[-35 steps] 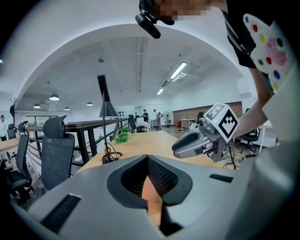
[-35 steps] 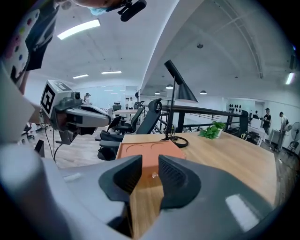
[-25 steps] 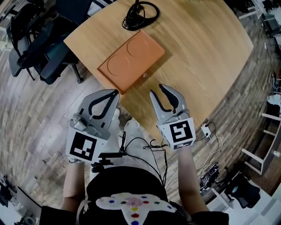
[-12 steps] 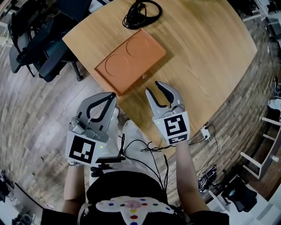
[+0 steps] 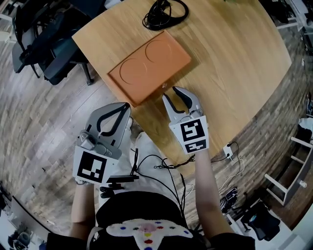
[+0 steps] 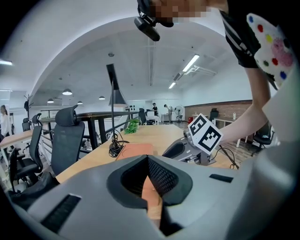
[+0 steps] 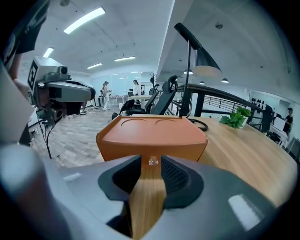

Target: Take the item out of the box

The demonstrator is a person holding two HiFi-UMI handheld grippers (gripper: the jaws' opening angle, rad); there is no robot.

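A flat orange box [image 5: 149,66] with two round dents in its lid lies closed on the wooden table [image 5: 230,63]. A small clear knob [image 7: 151,161] sticks out of its near side. My right gripper [image 5: 172,95] is open just in front of that side. Its jaws have just been opening, and the knob shows in the gap at their tips [image 7: 151,164] with the pads apart from it. My left gripper [image 5: 128,104] is shut and empty, held off the table's near-left edge over the floor. In the left gripper view its closed tips [image 6: 148,159] point towards the box [image 6: 135,150].
A coil of black cable [image 5: 164,12] lies on the table beyond the box. Dark office chairs [image 5: 46,41] stand left of the table. A black desk lamp [image 6: 114,96] rises behind the box, and a small plant [image 7: 239,117] stands further back. Cables and a white plug [image 5: 229,147] lie on the floor at the right.
My right gripper has moved forward and down to the box's near side, with the knob now between its tips. The left gripper has stayed where it was.
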